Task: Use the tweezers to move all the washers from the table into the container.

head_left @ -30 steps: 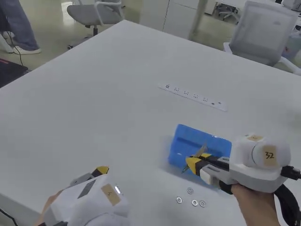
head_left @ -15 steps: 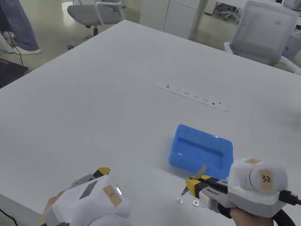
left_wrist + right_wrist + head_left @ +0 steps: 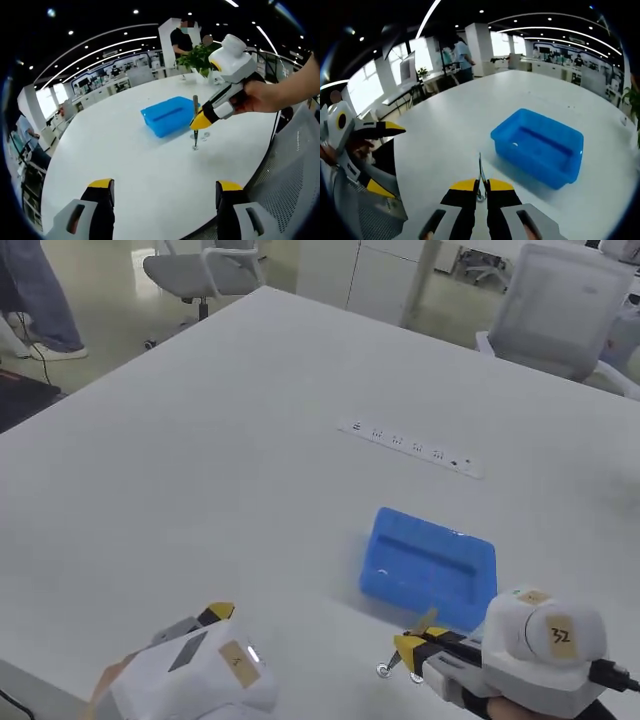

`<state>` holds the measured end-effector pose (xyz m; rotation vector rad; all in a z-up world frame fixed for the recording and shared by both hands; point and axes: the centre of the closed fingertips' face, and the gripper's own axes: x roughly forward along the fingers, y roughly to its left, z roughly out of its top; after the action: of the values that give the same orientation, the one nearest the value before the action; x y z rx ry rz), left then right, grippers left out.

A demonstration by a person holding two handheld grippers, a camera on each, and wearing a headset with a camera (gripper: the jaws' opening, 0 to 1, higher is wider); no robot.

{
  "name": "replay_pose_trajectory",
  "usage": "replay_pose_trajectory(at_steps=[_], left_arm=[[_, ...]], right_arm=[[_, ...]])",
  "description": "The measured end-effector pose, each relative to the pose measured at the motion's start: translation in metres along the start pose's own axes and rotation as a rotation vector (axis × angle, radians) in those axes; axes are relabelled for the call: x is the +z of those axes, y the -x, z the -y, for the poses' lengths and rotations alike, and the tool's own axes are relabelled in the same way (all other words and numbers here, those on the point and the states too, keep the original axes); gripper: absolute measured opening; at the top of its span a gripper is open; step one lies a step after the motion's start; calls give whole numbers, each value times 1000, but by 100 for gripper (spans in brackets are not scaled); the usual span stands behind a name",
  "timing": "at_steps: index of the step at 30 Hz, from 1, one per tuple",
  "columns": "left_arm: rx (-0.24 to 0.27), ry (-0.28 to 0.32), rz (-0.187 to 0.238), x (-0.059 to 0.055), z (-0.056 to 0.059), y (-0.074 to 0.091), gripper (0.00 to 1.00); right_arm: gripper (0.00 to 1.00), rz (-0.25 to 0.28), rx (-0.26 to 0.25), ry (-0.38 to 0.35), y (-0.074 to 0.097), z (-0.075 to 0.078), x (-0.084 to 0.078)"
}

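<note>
The blue container (image 3: 430, 562) stands on the white table (image 3: 200, 470) near its front edge. Just in front of it lie small metal washers (image 3: 415, 677). My right gripper (image 3: 408, 647) is shut on the tweezers (image 3: 424, 621), whose points reach down to one washer (image 3: 383, 671). In the left gripper view the tweezers (image 3: 195, 122) stand almost upright over a washer (image 3: 195, 148), beside the container (image 3: 170, 115). The right gripper view shows the tweezers (image 3: 481, 174) clamped between the shut jaws, the container (image 3: 540, 145) ahead. My left gripper (image 3: 165, 187) is open and holds nothing, low at the front left (image 3: 215, 616).
A white power strip (image 3: 410, 445) lies on the table beyond the container. Office chairs (image 3: 565, 310) stand past the far edge. The table edge runs close under both grippers. People stand in the background of both gripper views.
My right gripper has drawn back from over the container toward me and come down, bringing the tweezer points to the washers. The left gripper has barely moved.
</note>
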<state>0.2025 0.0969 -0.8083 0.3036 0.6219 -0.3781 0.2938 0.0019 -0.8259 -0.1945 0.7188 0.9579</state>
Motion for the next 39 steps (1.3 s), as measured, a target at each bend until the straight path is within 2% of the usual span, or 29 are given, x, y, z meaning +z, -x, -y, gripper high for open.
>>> replay_pose_trajectory(at_steps=[8, 20, 33, 39], left_arm=[[1, -4, -7, -1, 0, 0, 84], [5, -10, -10, -1, -1, 0, 83], [3, -12, -10, -2, 0, 0, 83], [-6, -10, -2, 0, 2, 0, 84]], right_arm=[[3, 10, -8, -13, -2, 2, 1], [3, -12, -33, 61, 4, -5, -9], [2, -31, -52, 145, 1, -7, -9], [2, -30, -53, 111, 2, -5, -9]])
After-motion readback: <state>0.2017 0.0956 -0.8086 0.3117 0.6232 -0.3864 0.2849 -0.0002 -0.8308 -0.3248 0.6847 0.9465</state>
